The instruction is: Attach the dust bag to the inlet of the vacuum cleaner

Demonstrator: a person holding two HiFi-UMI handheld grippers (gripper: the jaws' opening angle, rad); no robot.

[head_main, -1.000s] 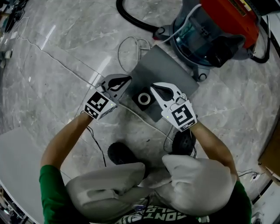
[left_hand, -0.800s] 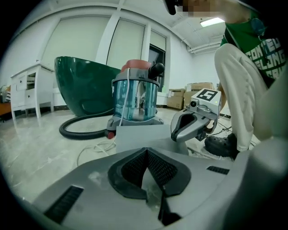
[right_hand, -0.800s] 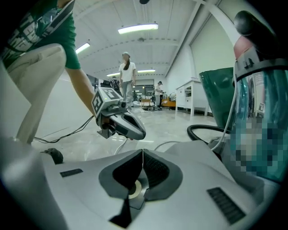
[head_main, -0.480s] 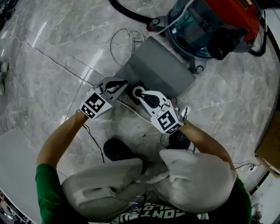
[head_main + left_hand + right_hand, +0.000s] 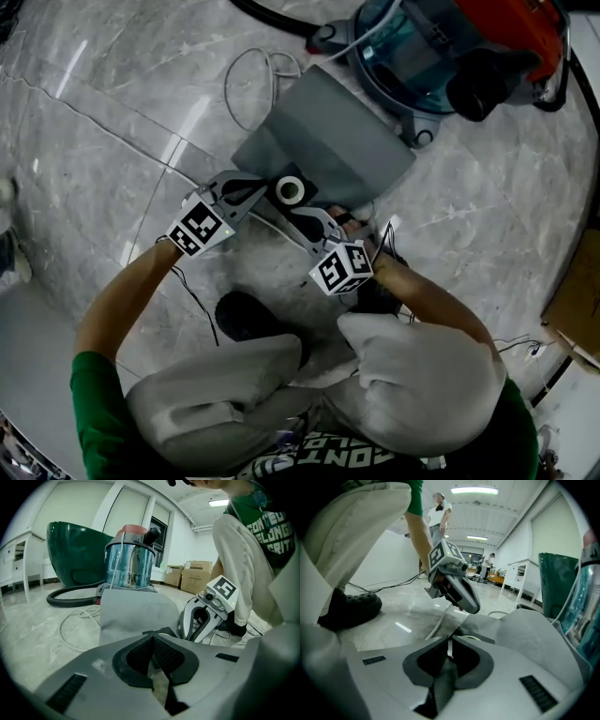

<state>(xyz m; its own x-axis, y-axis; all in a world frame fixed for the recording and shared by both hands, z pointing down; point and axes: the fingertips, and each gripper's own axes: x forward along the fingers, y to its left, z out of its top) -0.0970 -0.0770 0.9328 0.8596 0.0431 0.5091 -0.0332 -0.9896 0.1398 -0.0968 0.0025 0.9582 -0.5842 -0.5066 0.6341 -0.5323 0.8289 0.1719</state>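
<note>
both closed and seemingly empty, left gripper [image 5: 266, 186] and right gripper [image 5: 298, 220] sit just beside the collar [image 5: 290, 190] of the dust bag [image 5: 328, 141], on the floor [image 5: 112, 112] by the vacuum cleaner [image 5: 441, 47]. pickup step: next, open and pinch it.

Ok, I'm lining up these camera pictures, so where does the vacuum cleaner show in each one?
Head view: the vacuum cleaner sits in the top right corner.
Left gripper view: the vacuum cleaner stands left of centre, in the upper half.
Right gripper view: only a strip of the vacuum cleaner, at the right edge.
Shared landmark: the grey dust bag.
</note>
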